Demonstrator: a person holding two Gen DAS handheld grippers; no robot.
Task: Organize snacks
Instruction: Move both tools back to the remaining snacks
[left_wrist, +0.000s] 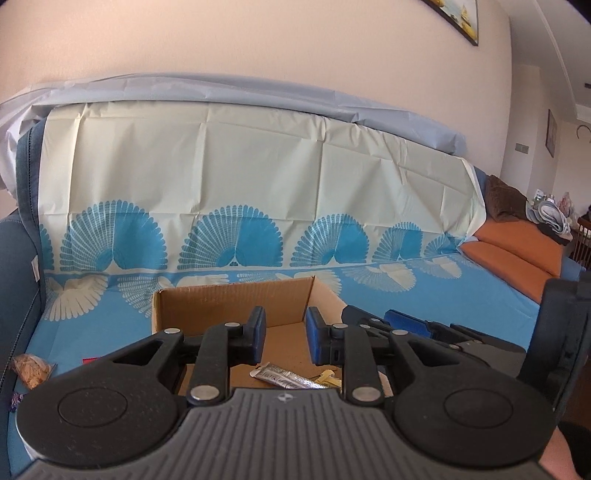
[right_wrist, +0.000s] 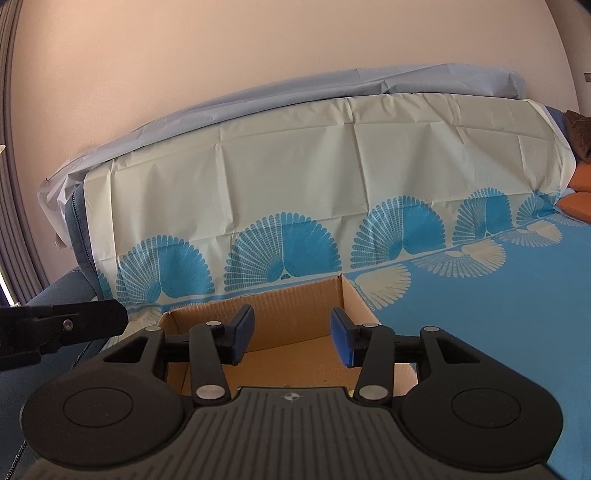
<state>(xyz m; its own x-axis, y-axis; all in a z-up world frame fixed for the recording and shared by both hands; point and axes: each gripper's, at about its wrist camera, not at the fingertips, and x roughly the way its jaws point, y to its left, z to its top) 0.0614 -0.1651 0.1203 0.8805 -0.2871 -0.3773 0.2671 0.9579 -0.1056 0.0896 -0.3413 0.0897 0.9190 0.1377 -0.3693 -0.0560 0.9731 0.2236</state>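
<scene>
Both fingers (left_wrist: 284, 334) (right_wrist: 291, 334) spread wide, empty, over brown cardboard box (left_wrist: 207, 306), silver snack sachet (left_wrist: 288, 378) inside

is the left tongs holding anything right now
No, the left tongs are open and empty above the box, where a silver packet lies.

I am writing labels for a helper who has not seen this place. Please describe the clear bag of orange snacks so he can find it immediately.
Start from the open cardboard box on the blue patterned sofa cover. Go left, outside the box, almost to the dark sofa arm: the clear bag of orange snacks lies there on the cover. Unlike the silver packet and yellow wrapper, it is outside the box.
</scene>
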